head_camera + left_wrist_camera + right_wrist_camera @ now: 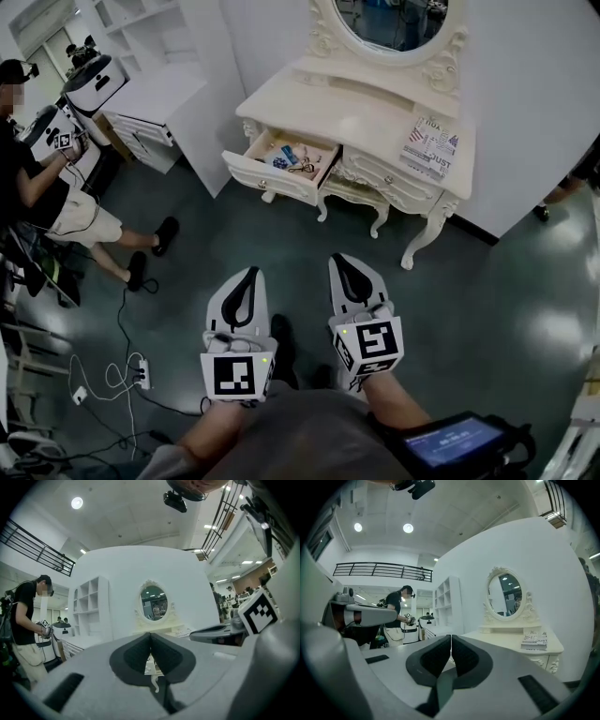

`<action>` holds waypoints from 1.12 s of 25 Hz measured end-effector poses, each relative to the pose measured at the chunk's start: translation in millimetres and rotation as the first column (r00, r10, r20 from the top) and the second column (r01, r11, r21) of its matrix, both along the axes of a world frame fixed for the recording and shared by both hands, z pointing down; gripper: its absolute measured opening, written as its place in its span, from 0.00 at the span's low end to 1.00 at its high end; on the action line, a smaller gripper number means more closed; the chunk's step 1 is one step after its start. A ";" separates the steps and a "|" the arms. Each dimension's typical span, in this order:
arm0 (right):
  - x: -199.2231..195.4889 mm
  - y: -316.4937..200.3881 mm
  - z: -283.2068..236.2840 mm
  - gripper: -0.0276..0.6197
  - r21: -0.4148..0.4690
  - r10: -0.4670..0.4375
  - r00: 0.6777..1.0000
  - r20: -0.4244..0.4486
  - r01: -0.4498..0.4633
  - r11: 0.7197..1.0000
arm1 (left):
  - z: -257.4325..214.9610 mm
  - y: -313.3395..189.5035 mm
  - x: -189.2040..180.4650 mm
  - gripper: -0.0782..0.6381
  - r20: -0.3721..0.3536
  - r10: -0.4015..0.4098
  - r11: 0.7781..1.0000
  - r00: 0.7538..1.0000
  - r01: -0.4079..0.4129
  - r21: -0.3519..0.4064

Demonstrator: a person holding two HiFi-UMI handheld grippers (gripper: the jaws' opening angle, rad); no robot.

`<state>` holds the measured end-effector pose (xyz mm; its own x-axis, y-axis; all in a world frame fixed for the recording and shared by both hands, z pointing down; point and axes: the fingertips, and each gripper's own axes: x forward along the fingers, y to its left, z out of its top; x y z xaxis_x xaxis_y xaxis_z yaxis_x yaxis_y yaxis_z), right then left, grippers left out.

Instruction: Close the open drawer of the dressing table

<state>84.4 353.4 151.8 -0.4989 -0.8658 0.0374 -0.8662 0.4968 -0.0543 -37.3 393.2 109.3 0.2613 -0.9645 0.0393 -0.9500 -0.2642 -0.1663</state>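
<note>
- Far left, a seated person in a black top and beige shorts (42,183) is cut off by the frame edge; what they hold is too small to make out.
- Low on the dark floor lies a white power strip (142,373) with looping cables, partly running out of frame.
- Now the left claw (250,273): it is clenched, and in its own view the dark pads meet at the tip (151,634) with nothing between them. It points level towards the furniture.
- Ahead of it is the task's piece, the cream open drawer with a scalloped front (267,178). It is the left-hand one, pulled well out and well apart from both claws.
- Inside there are small blue and dark bits, too jumbled to identify.
- From the left gripper view the drawer is almost wholly hidden behind the claw's own body.
- The right claw (339,259) sits just beside the left one and is likewise clenched on nothing, pads together at (451,637).
- The cream carved dressing surface (347,103) stands against a white wall. Its oval mirror (389,23) is cropped at the top in the head view, whole in the right gripper view (509,595).
- A printed stack of magazines (431,145) lies flat on the surface's right end; the print is unreadable.
- Bottom right, a dark handheld screen glowing blue (455,441) is partly cut off.
- At the right edge there is someone's leg and shoe (553,199), nothing more visible.
</note>
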 end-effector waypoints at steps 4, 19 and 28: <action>2.0 -20.0 9.5 0.07 -0.021 0.031 1.000 -0.004 -0.031 0.999 | 7.3 -23.3 -4.2 0.13 -0.018 0.010 1.000 1.000 -0.010 -0.005; -63.0 -140.1 27.7 0.07 -0.065 0.084 0.996 -0.024 -0.085 0.994 | 27.6 -152.8 -72.7 0.13 -0.026 0.060 0.997 0.998 -0.062 -0.056; -106.6 -193.5 -10.3 0.07 0.019 0.115 0.992 -0.057 -0.114 0.993 | 8.3 -211.8 -111.9 0.13 -0.067 0.122 0.992 0.990 -0.123 -0.011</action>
<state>-22.2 159.9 141.5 -0.3942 -0.9177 0.0492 -0.9187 0.3949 0.0050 -149.2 181.4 117.6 0.3800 -0.9244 0.0327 -0.9191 -0.3813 -0.0997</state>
